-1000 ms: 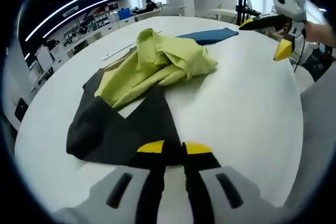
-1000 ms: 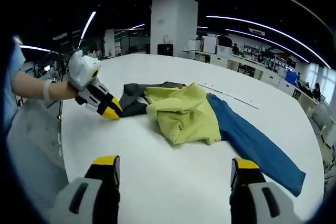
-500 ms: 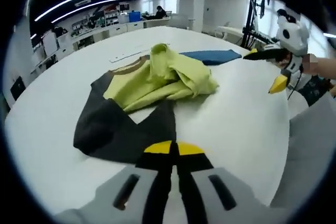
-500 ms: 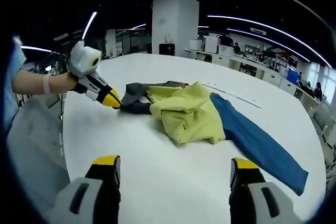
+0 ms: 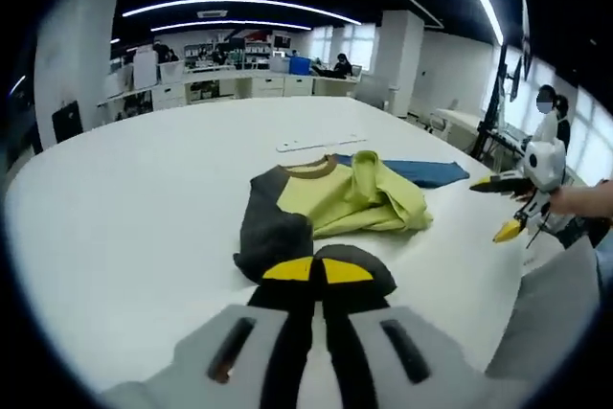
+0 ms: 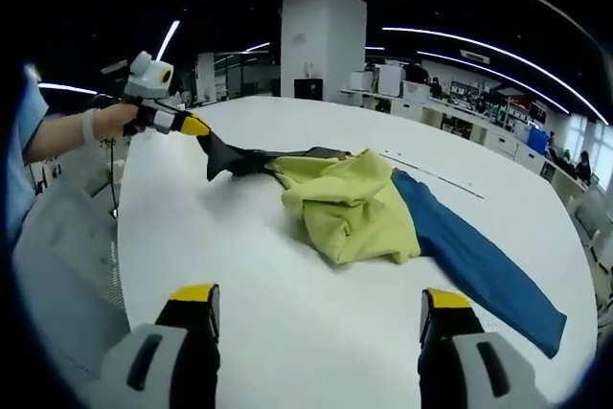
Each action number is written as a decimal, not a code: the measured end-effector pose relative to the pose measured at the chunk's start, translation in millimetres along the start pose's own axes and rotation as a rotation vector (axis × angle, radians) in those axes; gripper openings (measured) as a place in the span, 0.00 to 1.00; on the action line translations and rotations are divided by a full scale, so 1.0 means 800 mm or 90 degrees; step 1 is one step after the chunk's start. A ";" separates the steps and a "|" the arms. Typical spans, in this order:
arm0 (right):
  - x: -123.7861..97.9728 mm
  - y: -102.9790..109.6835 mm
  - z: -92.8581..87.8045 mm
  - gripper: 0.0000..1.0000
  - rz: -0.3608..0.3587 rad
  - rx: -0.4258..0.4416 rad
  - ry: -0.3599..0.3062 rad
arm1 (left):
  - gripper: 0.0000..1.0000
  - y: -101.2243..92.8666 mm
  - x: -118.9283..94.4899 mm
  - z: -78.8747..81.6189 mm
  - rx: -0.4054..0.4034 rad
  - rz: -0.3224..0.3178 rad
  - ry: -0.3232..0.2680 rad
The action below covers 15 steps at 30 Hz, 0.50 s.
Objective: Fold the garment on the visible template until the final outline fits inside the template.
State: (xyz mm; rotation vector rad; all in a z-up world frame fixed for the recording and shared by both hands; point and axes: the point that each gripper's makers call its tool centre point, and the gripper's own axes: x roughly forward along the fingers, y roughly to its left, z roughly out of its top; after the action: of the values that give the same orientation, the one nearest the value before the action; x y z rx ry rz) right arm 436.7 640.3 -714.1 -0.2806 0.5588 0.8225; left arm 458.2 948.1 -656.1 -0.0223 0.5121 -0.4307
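Observation:
A crumpled garment lies on the white round table [image 5: 134, 198]. Its middle is yellow-green [image 5: 359, 200], one end dark grey [image 5: 273, 227], the other blue [image 5: 417, 171]. My left gripper [image 5: 318, 270] is shut on the dark grey end. In the right gripper view that gripper [image 6: 196, 127] holds the grey end [image 6: 222, 155] lifted off the table, left of the yellow-green heap [image 6: 354, 208] and the blue part [image 6: 479, 265]. My right gripper [image 6: 316, 299] is open and holds nothing, on the near side of the garment. It also hangs open [image 5: 490, 208] right of the garment.
A thin white strip [image 5: 321, 144] lies on the table beyond the garment. The table edge [image 6: 115, 237] runs close to the person's grey clothing [image 6: 53, 256]. Desks, a white pillar [image 6: 321, 45] and people stand in the background office.
My left gripper has pulled back and up with the dark grey end, which now hangs lifted and bunched instead of lying spread flat. The right gripper stays open, barely moved.

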 end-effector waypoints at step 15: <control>0.001 0.000 -0.003 0.86 -0.001 0.003 0.008 | 0.00 0.116 -0.044 -0.019 -0.051 0.101 0.010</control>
State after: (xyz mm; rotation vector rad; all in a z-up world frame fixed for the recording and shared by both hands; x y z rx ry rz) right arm 436.3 639.9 -717.0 -0.2822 0.5723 0.8182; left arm 459.8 1048.2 -664.3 -0.0549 0.5413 -0.2561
